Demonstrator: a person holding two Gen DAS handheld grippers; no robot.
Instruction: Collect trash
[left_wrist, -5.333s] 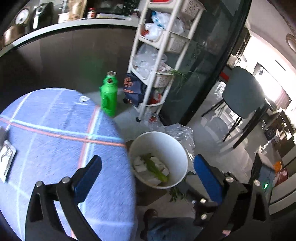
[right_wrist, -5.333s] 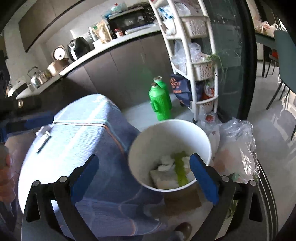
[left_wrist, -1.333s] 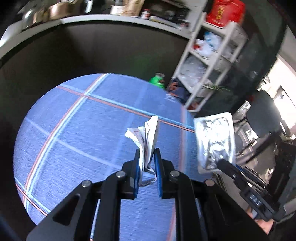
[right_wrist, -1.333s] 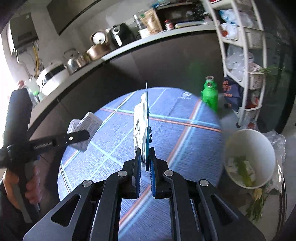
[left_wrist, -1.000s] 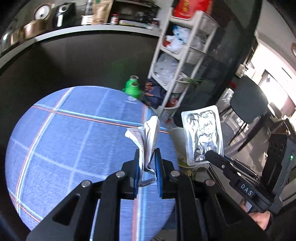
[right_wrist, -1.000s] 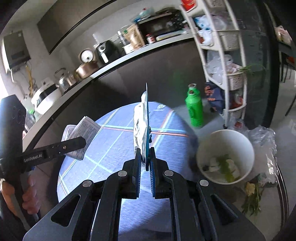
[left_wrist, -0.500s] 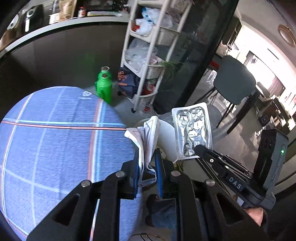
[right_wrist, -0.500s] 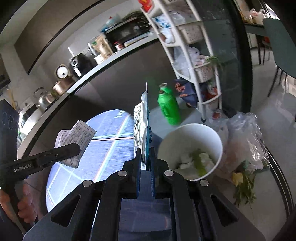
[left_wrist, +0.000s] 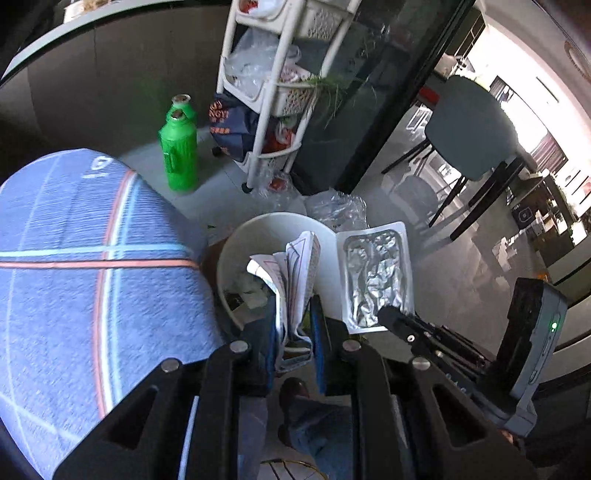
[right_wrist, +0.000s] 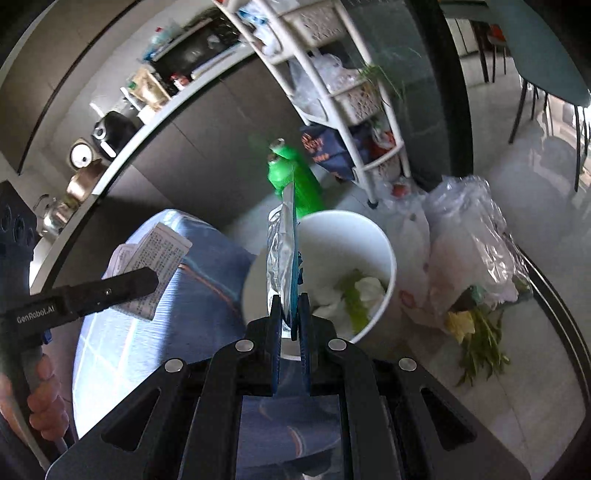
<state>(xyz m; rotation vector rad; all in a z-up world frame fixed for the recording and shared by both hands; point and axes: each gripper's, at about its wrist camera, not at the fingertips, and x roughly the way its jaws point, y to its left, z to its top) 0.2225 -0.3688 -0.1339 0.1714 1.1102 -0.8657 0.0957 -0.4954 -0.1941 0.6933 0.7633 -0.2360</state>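
A white trash bucket with scraps inside stands on the floor beside the round blue table. My left gripper is shut on a folded printed paper, held just over the bucket's mouth. My right gripper is shut on a flat silver foil pouch, seen edge-on near the bucket's left rim. In the left wrist view the foil pouch shows flat to the right of the paper. The right wrist view shows the paper at the left, over the table.
A green bottle stands on the floor behind the bucket, by a white wire shelf cart. Clear plastic bags and loose greens lie to the bucket's right. A grey chair stands farther back. A shoe shows below.
Both grippers have swung off the blue table toward the bucket and sunk lower, each still holding its item. The bucket now looks nearer and larger in both views.
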